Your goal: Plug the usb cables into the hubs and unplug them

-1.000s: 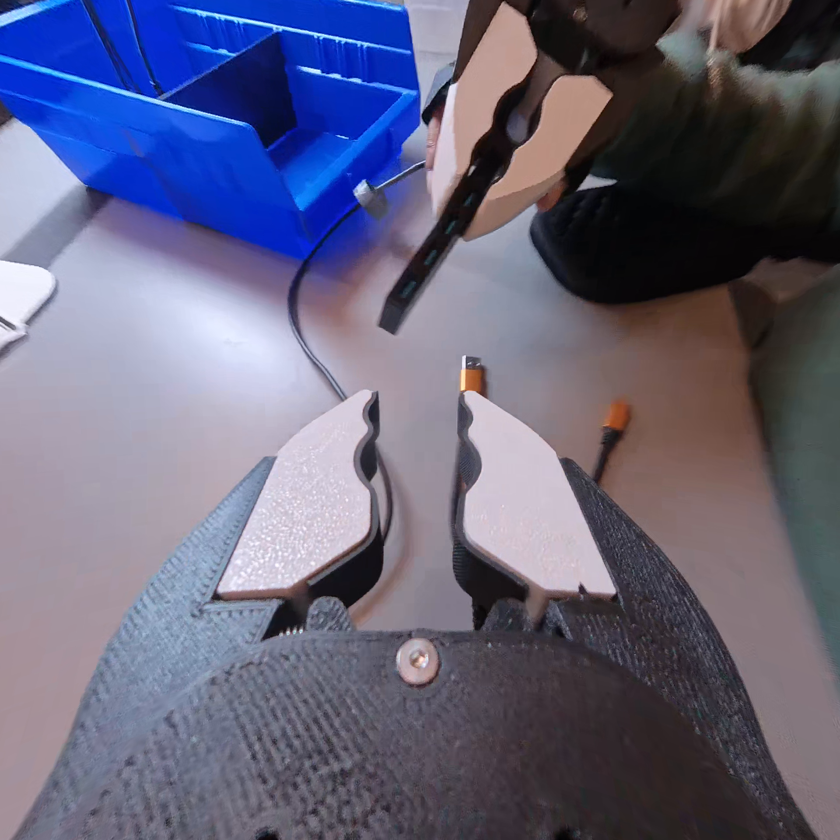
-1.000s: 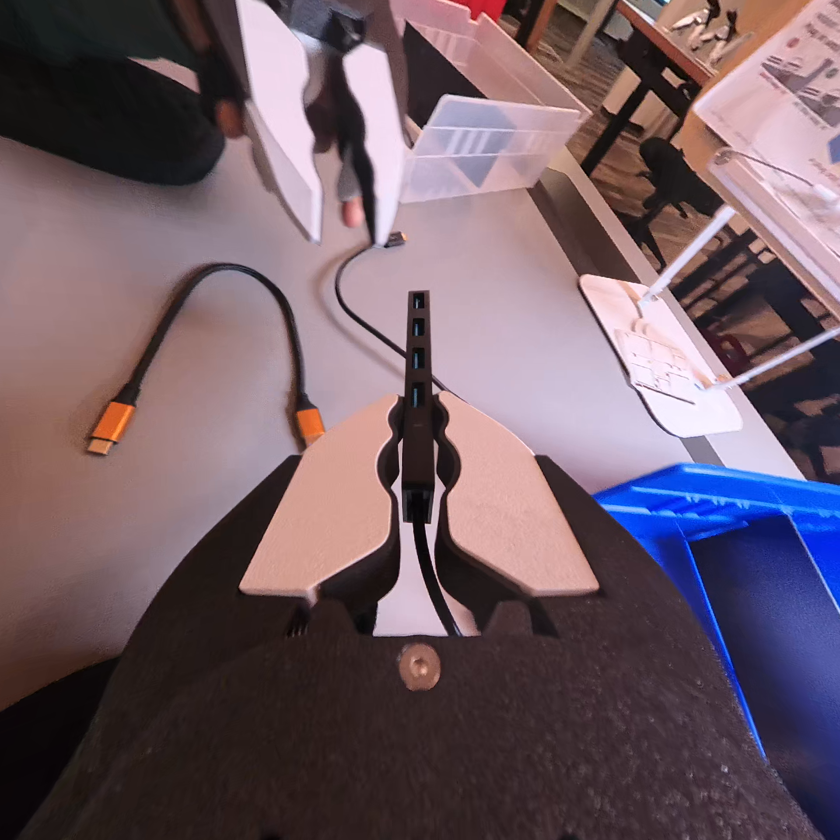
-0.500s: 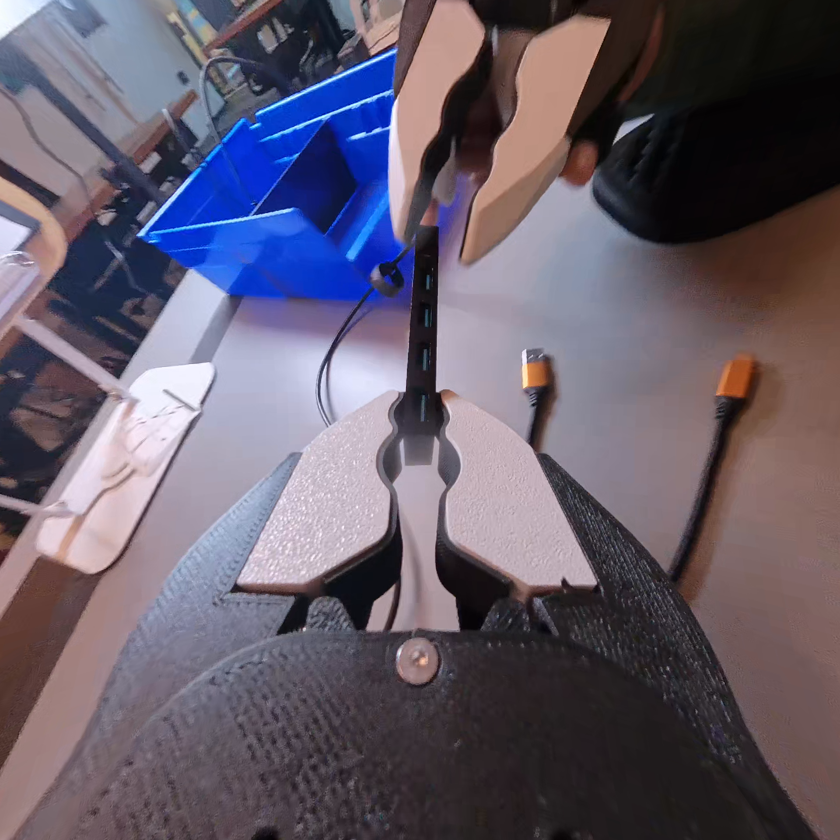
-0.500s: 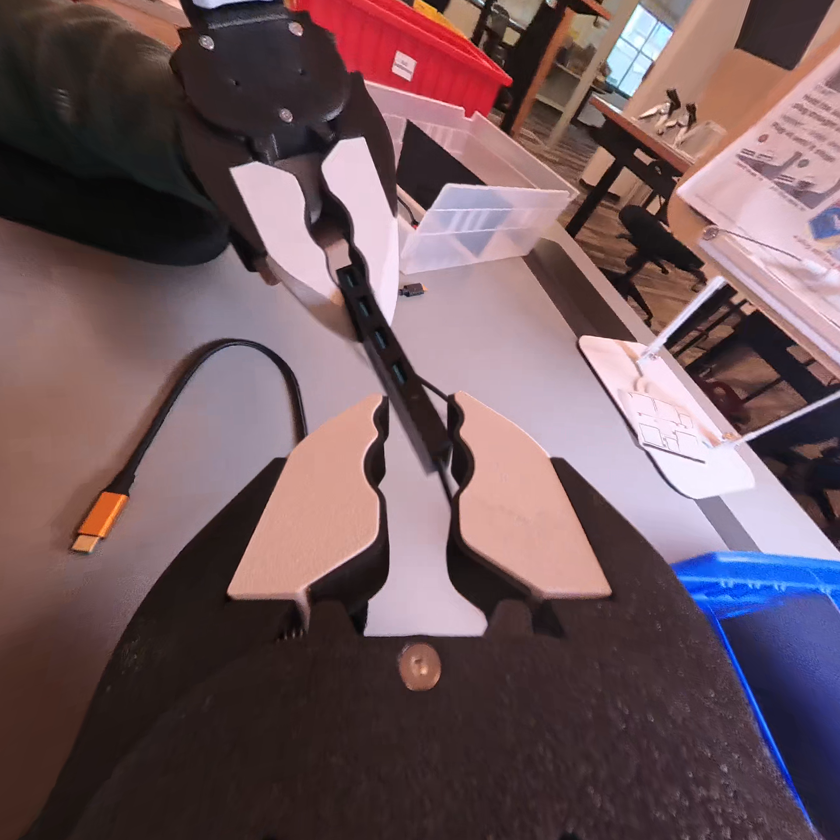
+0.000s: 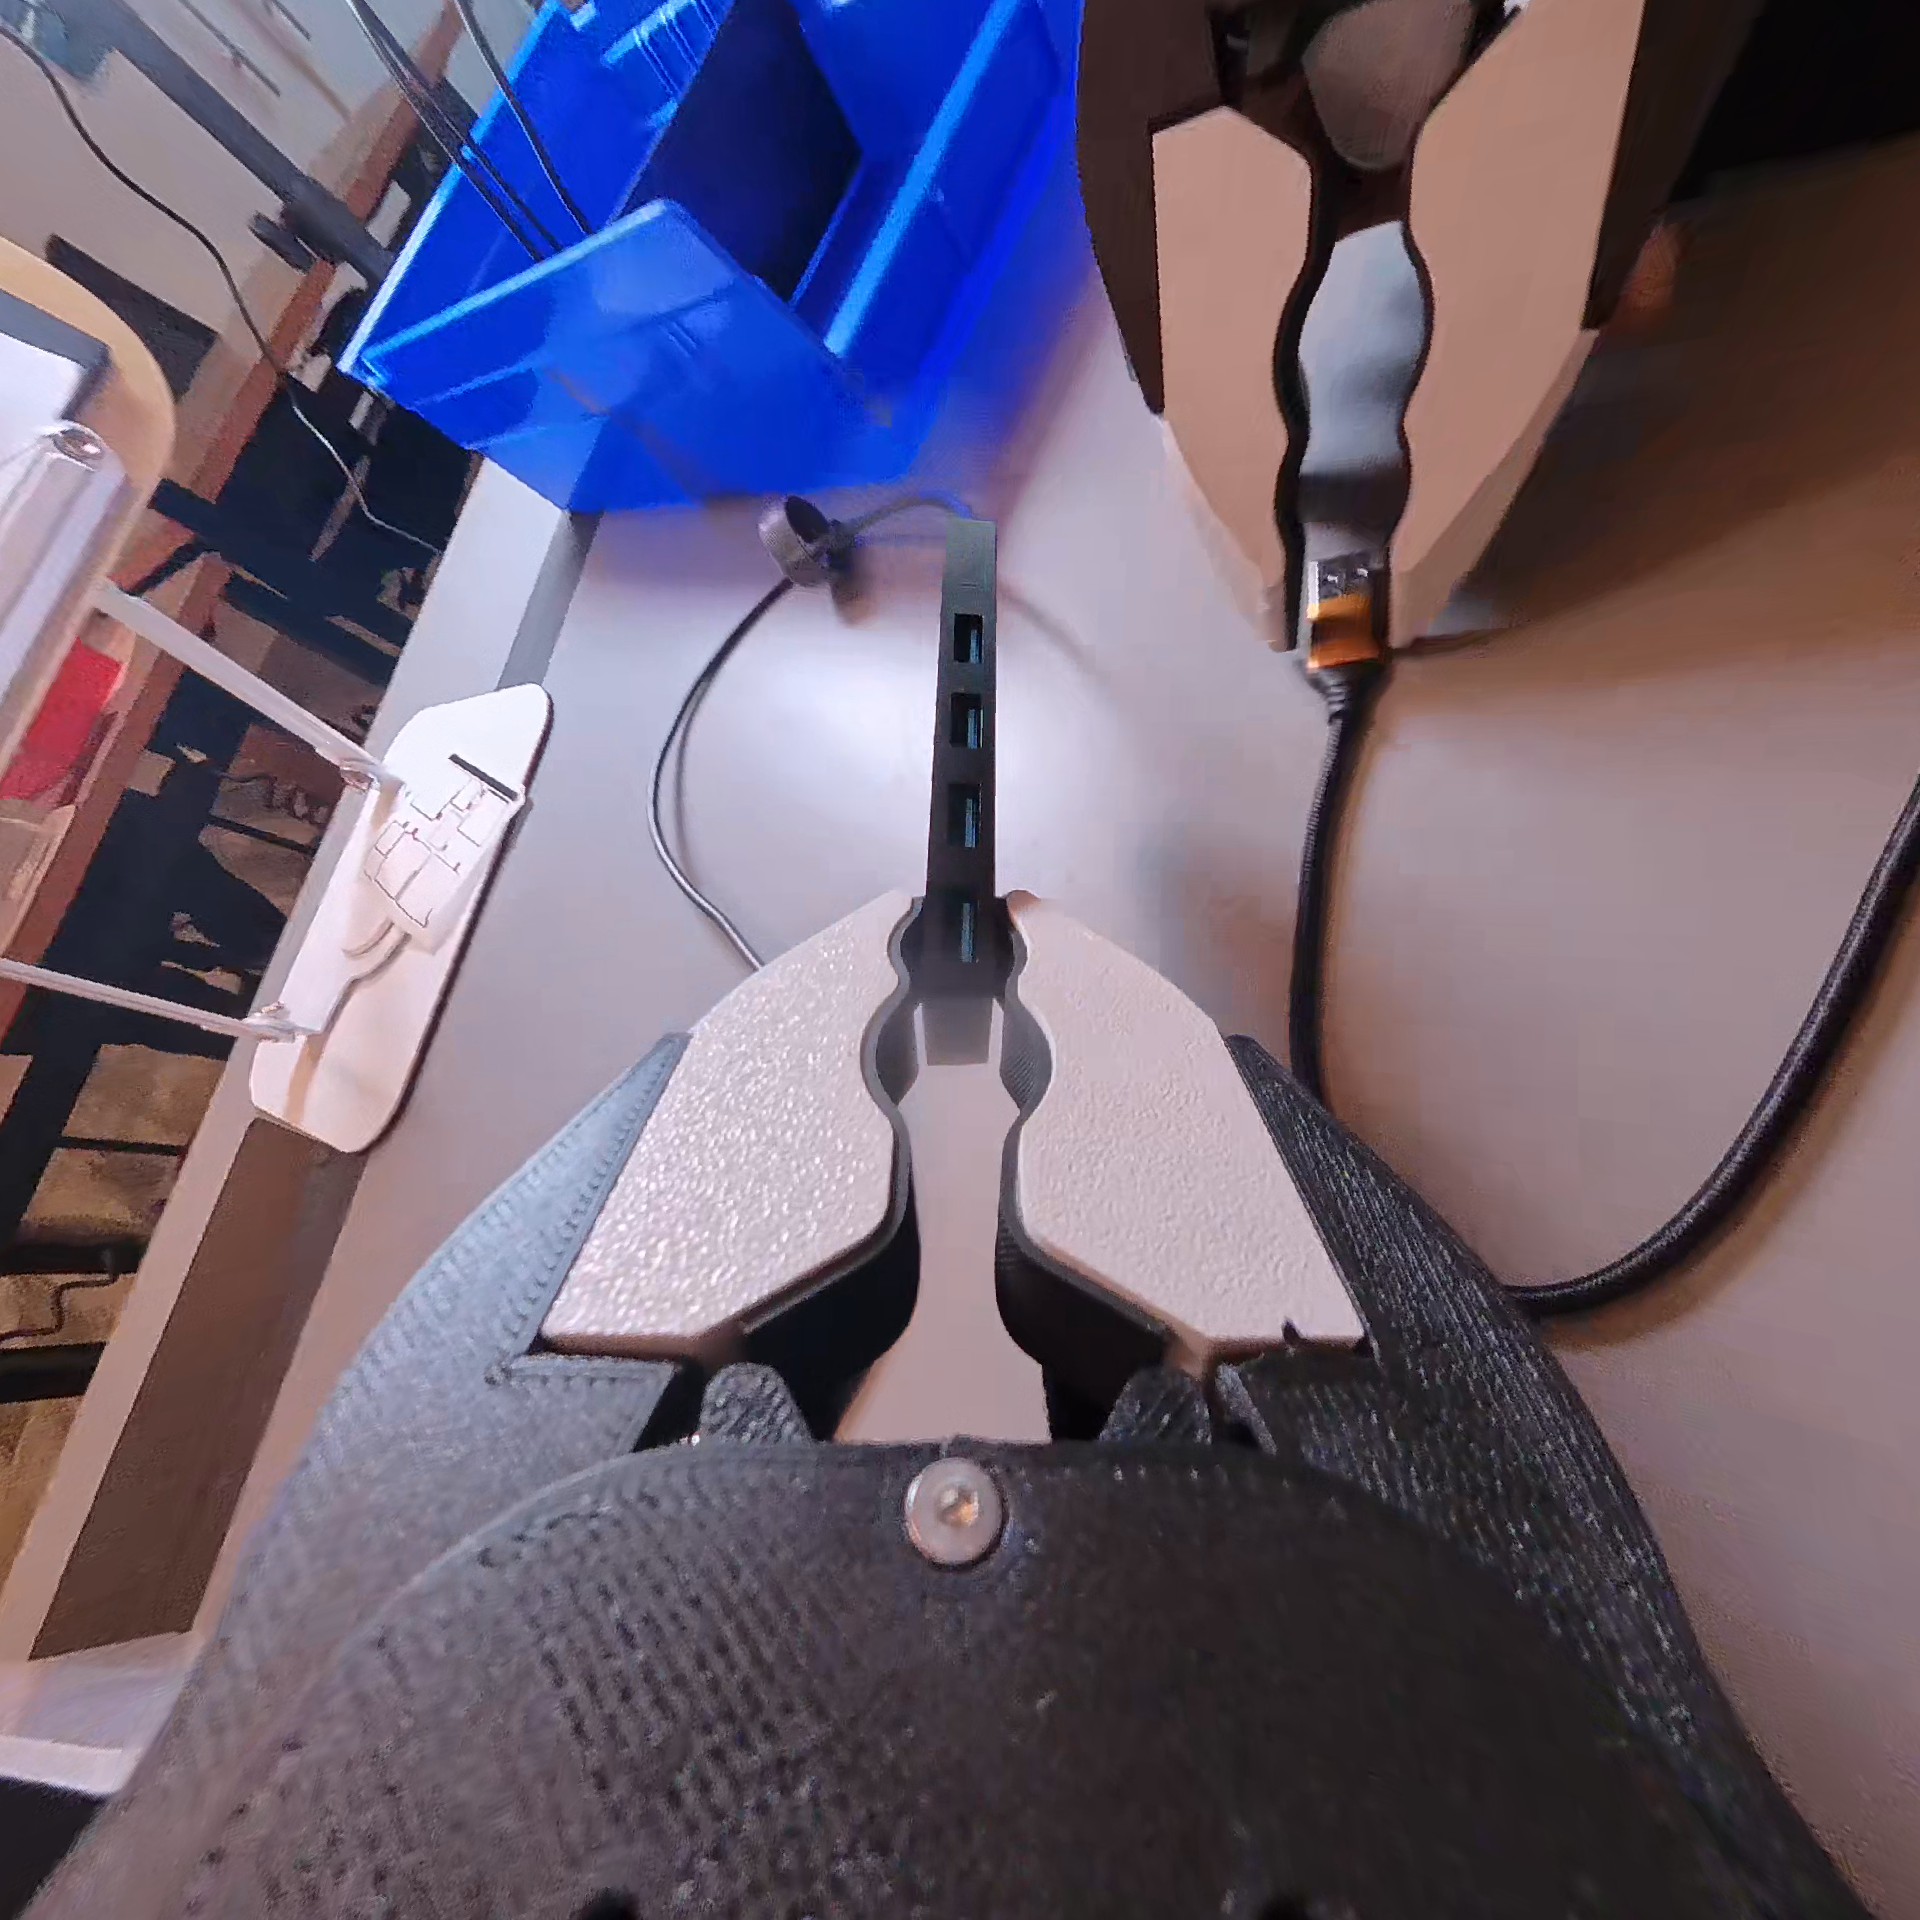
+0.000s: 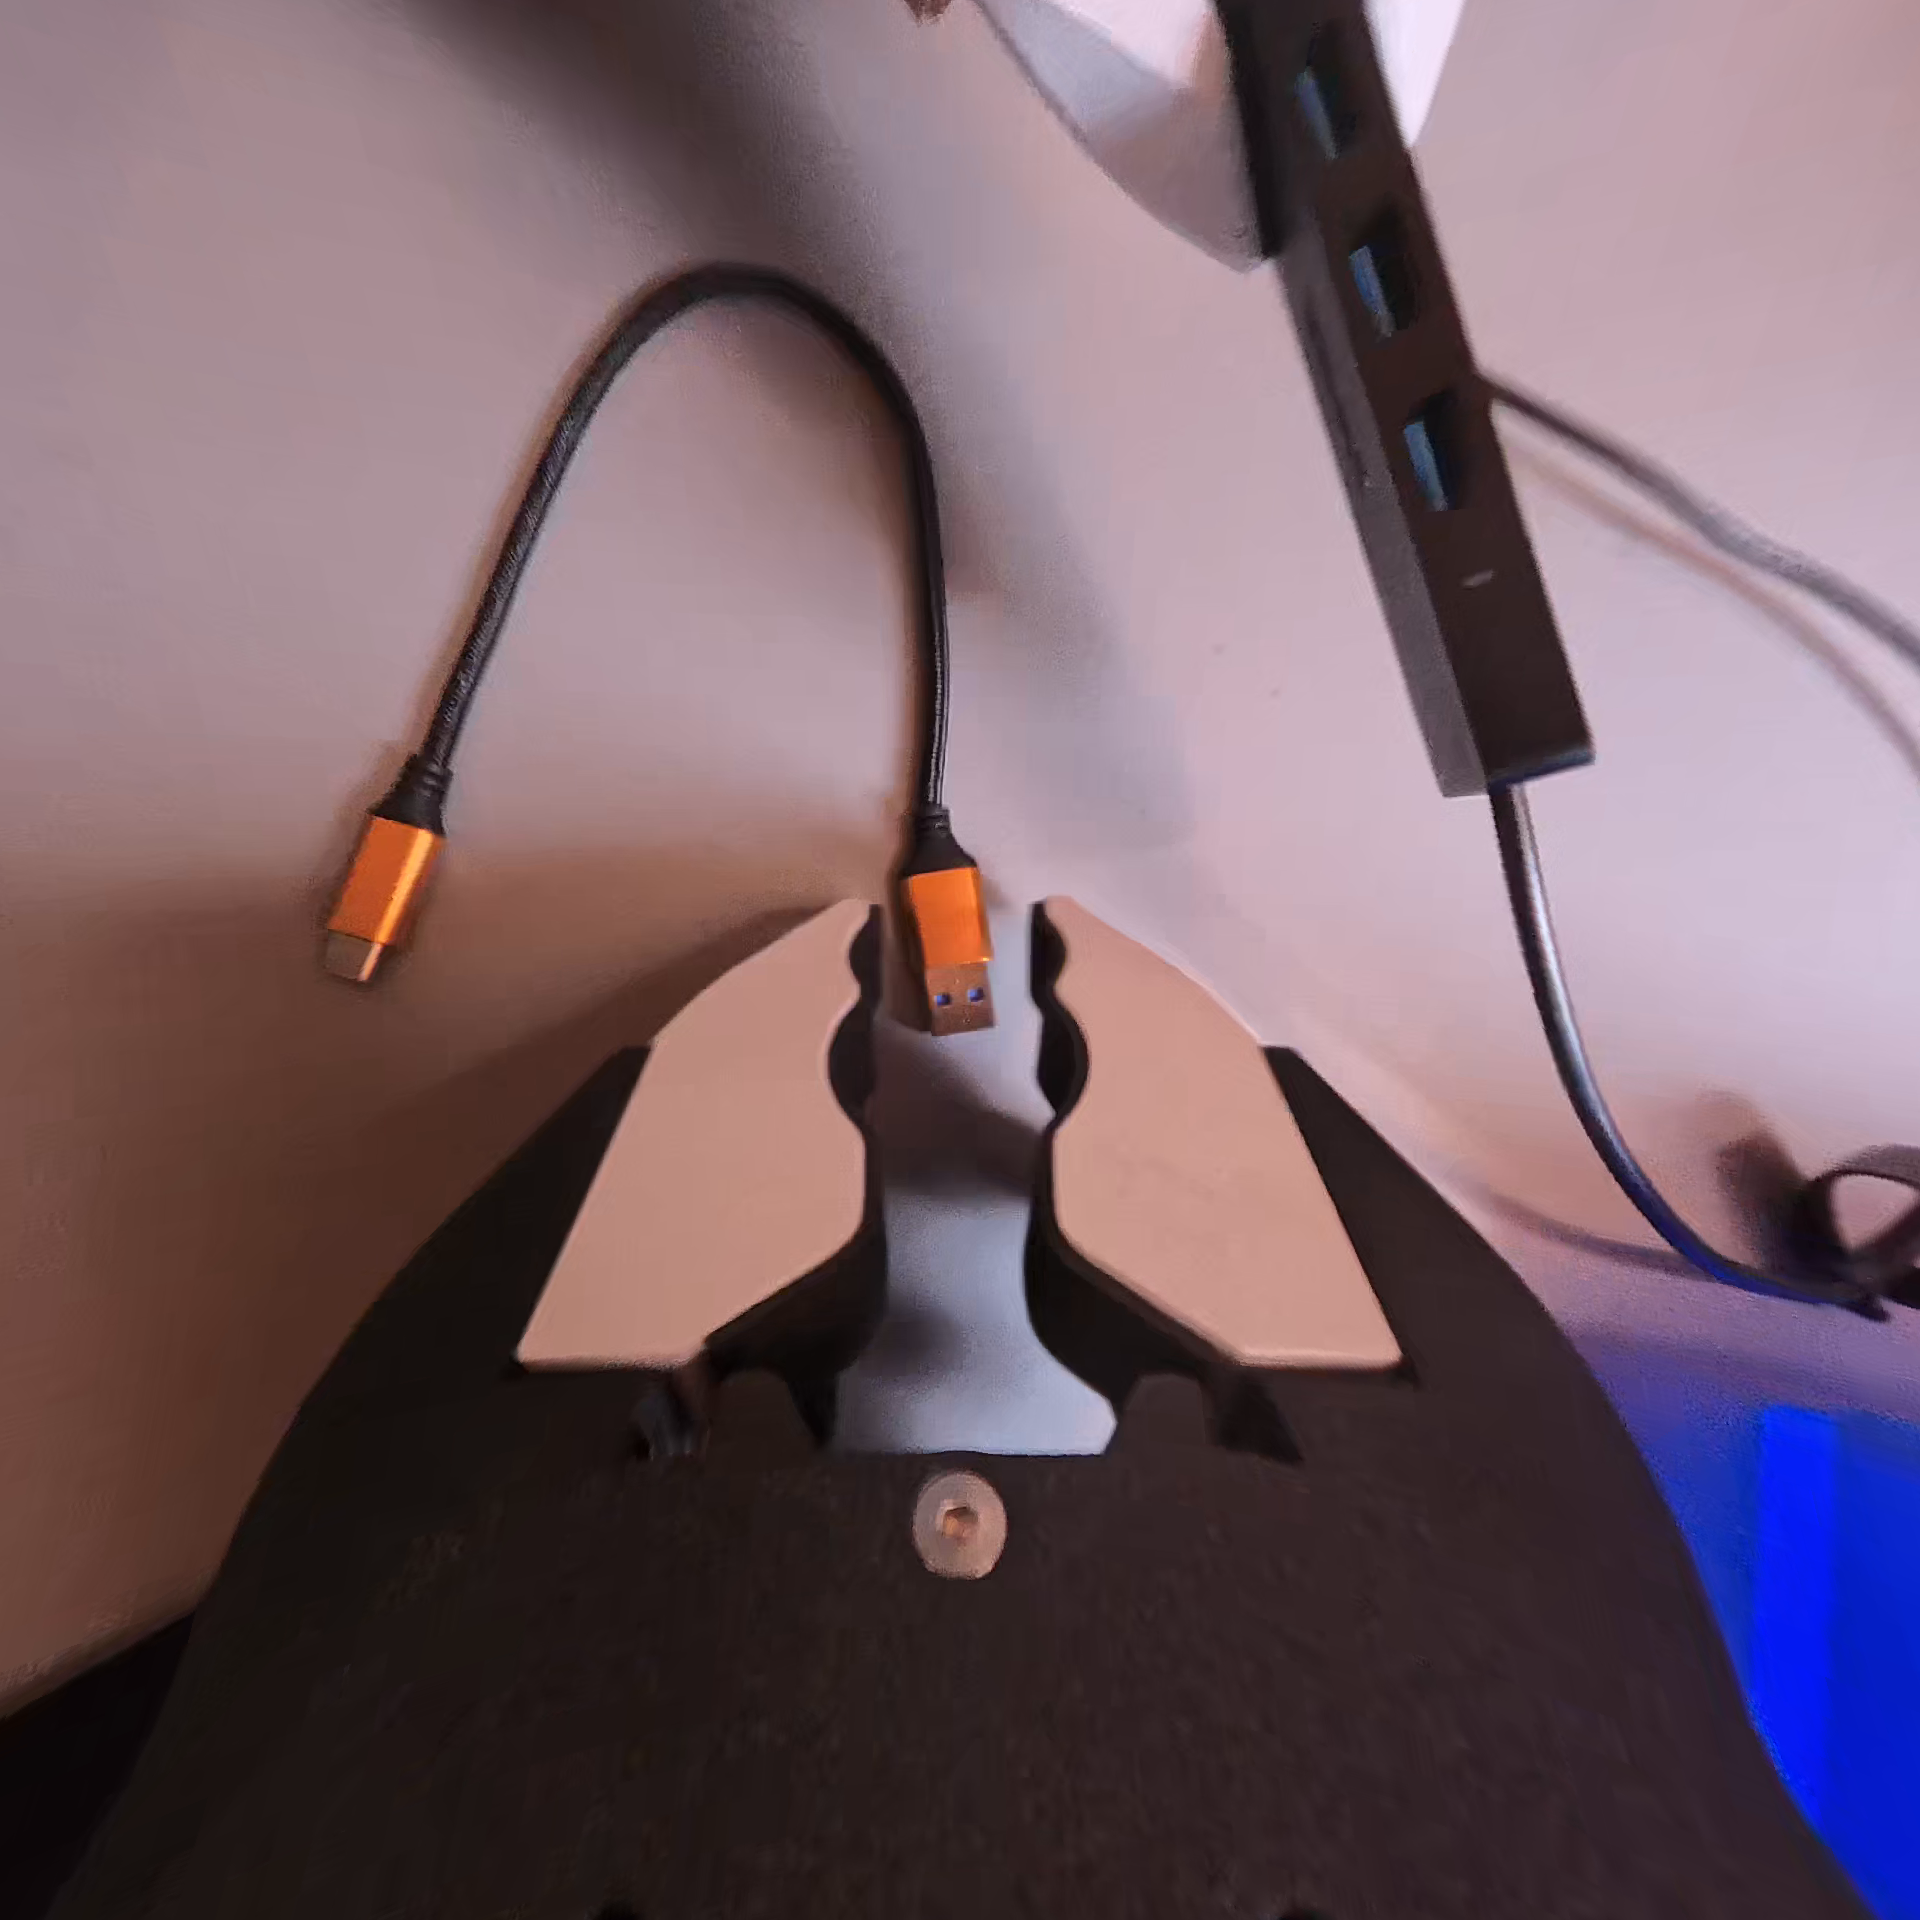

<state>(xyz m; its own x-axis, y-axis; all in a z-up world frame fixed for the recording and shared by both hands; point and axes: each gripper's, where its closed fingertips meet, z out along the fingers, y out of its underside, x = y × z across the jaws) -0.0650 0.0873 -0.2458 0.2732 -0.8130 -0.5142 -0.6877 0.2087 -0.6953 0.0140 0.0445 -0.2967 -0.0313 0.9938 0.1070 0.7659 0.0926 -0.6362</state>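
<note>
A lab or workshop: grey worktable [image 5: 1039, 665], blue parts bin [image 5: 665, 343], other desks behind.

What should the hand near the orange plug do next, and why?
Probably close the right gripper on the orange USB plug: its fingers straddle the plug with gaps either side, while the left gripper already clamps the black hub, ports empty.

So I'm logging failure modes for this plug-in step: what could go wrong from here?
1. The right gripper is open around the orange USB-A plug, which sits nearer one finger; closing could skew it.
2. The left gripper pinches only one end of the black hub, so insertion force might lever it loose.
3. The hub's own lead trails across the table and could snag.
</note>
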